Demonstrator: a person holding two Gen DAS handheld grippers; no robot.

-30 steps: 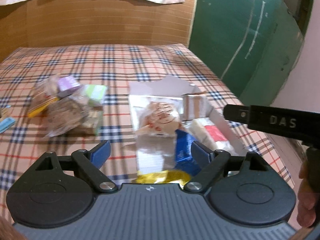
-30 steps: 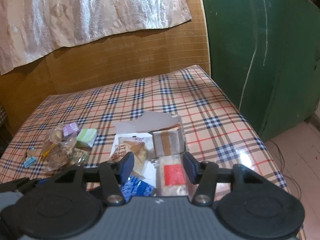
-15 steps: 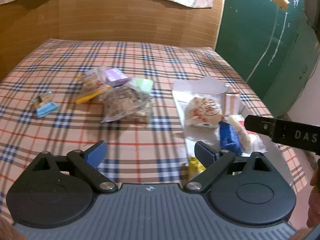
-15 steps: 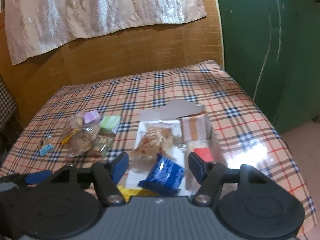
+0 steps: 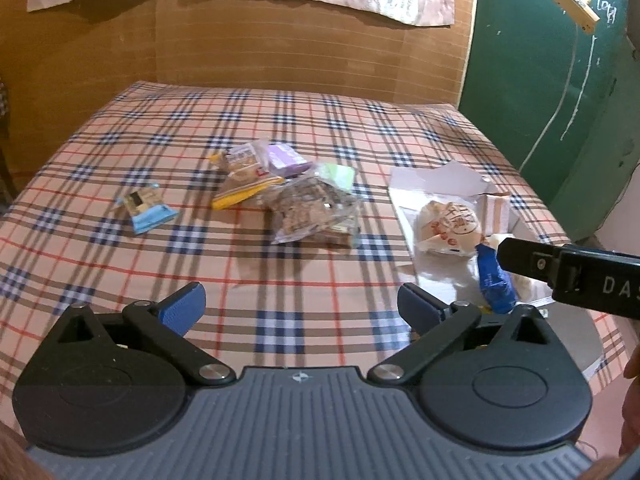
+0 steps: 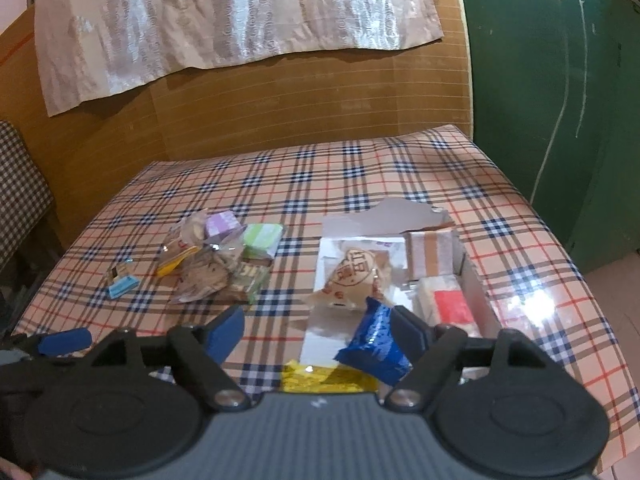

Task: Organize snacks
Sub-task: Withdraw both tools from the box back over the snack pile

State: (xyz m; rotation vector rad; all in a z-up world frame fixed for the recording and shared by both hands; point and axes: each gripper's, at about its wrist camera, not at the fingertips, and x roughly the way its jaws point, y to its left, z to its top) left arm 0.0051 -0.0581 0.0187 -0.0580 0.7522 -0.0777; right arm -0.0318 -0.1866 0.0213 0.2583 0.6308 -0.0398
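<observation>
Right wrist view: release step at the box, next pick pending.

Nearest me, my right tool (image 6: pixel 318 326) has its jaws opening, nothing pressed between the pads; the blue packet (image 6: pixel 376 346) leans beside the right pad, resting in the open cardboard box (image 6: pixel 476 288) with the round bun packet (image 6: pixel 354 274) and a red-labelled packet (image 6: pixel 452 304). My left tool (image 5: pixel 300 308) stands wide and empty over the bench (image 5: pixel 120 280). Farther out lies the unsorted pile (image 5: pixel 288 196), with the small light-blue packet (image 5: pixel 146 210) apart to its left. I judge one placement complete; next, carry the left tool to the pile, straddle a single packet and close without dragging its neighbours.
</observation>
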